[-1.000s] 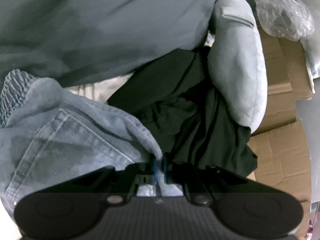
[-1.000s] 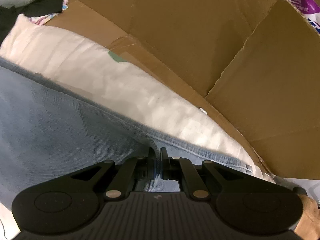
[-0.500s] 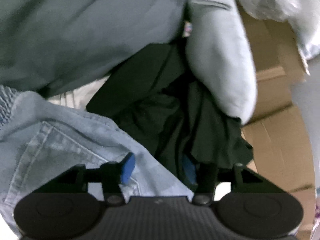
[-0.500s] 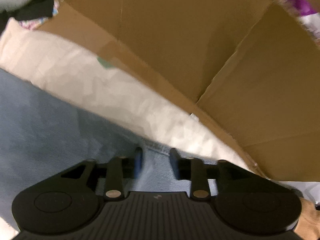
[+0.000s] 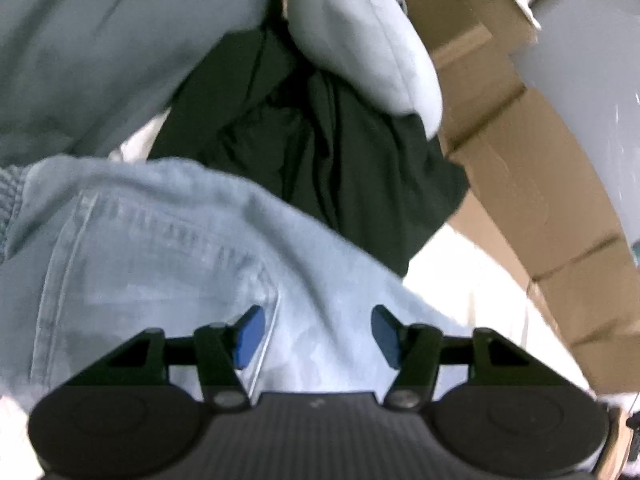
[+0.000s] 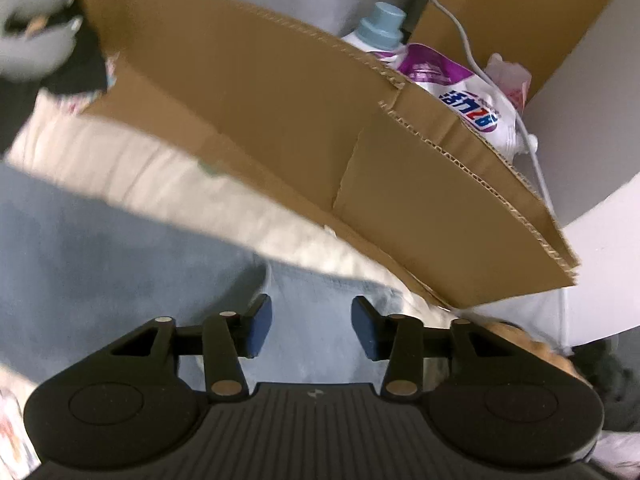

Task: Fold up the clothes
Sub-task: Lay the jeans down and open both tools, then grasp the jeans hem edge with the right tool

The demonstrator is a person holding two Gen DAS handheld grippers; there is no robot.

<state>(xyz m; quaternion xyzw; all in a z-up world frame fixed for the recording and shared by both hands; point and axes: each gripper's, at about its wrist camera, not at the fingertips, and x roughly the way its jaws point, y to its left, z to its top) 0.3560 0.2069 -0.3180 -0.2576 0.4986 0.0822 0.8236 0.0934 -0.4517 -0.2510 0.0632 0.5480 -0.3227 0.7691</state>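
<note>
Both grippers stood with their blue pads spread apart and nothing between them: the left gripper (image 5: 316, 334) hung over the pocket end of the jeans (image 5: 168, 248), the right gripper (image 6: 311, 330) over a plainer stretch of the same denim (image 6: 100, 248) near its hem. The jeans lay spread on a cream sheet (image 6: 132, 160), with a black garment (image 5: 320, 136) just beyond them and a grey pillow (image 5: 360, 32) resting on that. Denim like this looked thick, limp and fairly heavy, not slippery, so it would likely sag in the middle if lifted by one point; the stitched pocket seam, waistband or hem seemed the firmest places to pinch. Room was tight on the right, where a cardboard box (image 6: 280, 112) ran close along the sheet's edge, a detergent bottle (image 6: 448, 80) standing behind it. The clearest way for a fold appeared to be inward, away from the cardboard.
</note>
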